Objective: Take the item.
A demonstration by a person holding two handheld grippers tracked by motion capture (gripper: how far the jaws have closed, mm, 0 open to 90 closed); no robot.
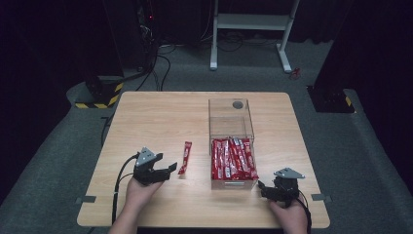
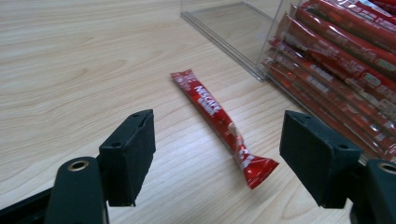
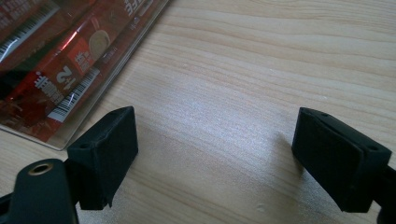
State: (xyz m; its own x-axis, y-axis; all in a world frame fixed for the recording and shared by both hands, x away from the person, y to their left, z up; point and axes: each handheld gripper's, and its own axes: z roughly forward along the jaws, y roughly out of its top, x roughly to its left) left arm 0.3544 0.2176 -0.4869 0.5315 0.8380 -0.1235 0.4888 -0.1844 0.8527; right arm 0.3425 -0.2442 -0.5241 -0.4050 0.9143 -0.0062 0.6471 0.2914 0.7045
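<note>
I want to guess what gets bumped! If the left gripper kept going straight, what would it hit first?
Probably the single red coffee stick packet lying on the wooden table; the left gripper has open jaws either side of it.

loose sachet [image 2: 219, 123] bright red, white lettering, pale round spot near crimped end; sachets in box [image 1: 233, 158] same red with white print, black-and-white barcodes on ones close to right gripper camera; box [image 1: 231, 115] itself clear see-through plastic, small grey round spot at far end; table [image 1: 146, 117] light wood, fine grain lines; left gripper [image 1: 168, 169] black, grey plate on top; right gripper [image 1: 261, 187] black too, same grey plate; brass-coloured ring on jaw arms; floor [image 1: 58, 146] dark grey carpet; yellow-black hazard stripes on base [image 1: 100, 95] back left; white frame [image 1: 251, 22] behind table
</note>
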